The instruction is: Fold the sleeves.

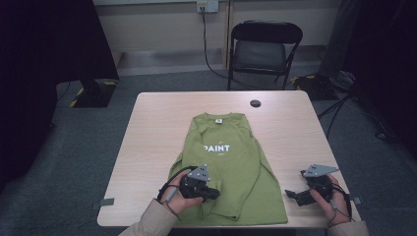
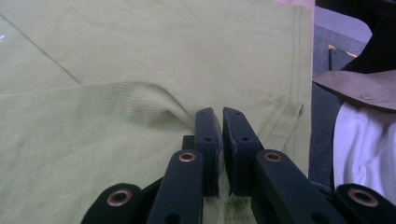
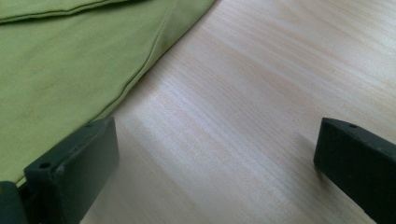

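Observation:
A green long-sleeved shirt (image 1: 231, 162) with white "PAINT" lettering lies flat on the light wooden table (image 1: 157, 132), collar away from me. My left gripper (image 1: 215, 193) rests low on the shirt's near left part, where the sleeve is folded in. In the left gripper view its jaws (image 2: 222, 114) stand almost together, pinching a ridge of the green cloth (image 2: 116, 56). My right gripper (image 1: 290, 195) sits on bare wood just right of the shirt's hem. The right gripper view shows it (image 3: 215, 140) wide open, with only the table between its jaws and the shirt's edge (image 3: 56, 60) at its left.
A small black round disc (image 1: 255, 103) lies near the table's far edge. Behind the table stands a black folding chair (image 1: 265, 46), and a cable hangs from the wall socket. The table's near edge runs just below both hands. A grey tab (image 1: 105, 202) sticks out at the near left corner.

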A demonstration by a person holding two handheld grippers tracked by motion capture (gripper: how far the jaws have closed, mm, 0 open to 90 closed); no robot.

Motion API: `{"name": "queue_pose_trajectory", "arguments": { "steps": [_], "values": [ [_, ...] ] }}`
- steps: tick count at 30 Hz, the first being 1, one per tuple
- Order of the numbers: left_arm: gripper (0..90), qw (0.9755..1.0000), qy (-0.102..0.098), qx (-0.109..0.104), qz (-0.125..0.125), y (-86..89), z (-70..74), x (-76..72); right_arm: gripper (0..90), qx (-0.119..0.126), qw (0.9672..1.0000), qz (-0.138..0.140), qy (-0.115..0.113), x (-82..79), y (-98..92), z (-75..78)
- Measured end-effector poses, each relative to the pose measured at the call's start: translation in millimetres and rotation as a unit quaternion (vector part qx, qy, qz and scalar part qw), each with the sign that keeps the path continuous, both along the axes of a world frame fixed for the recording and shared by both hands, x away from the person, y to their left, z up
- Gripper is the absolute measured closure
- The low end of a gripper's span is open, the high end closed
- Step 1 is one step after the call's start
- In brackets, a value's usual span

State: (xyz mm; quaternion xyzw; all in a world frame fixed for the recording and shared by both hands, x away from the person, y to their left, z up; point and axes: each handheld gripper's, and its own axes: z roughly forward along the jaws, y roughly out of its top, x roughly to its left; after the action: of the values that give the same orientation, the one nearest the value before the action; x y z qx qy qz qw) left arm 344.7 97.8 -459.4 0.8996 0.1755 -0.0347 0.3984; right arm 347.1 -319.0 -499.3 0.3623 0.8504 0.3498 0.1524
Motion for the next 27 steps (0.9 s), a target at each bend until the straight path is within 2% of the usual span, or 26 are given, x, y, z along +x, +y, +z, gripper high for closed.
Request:
{"name": "queue_pose_trajectory", "arguments": {
  "steps": [17, 19, 27],
  "values": [
    [76.4, 1.0000, 0.005, 0.001, -0.004, -9.1, -5.2, -0.3, 0.0, 0.000, 1.0000, 0.000, 0.000, 0.0, 0.0, 0.0],
    [73.4, 0.9999, 0.006, -0.005, -0.006, -9.6, -5.4, -0.4, 0.0, 0.000, 1.0000, 0.000, 0.000, 0.0, 0.0, 0.0],
    [64.8, 1.0000, 0.003, -0.002, -0.002, -9.7, -5.9, -0.5, 0.0, 0.000, 1.0000, 0.000, 0.000, 0.0, 0.0, 0.0]
  ]
}}
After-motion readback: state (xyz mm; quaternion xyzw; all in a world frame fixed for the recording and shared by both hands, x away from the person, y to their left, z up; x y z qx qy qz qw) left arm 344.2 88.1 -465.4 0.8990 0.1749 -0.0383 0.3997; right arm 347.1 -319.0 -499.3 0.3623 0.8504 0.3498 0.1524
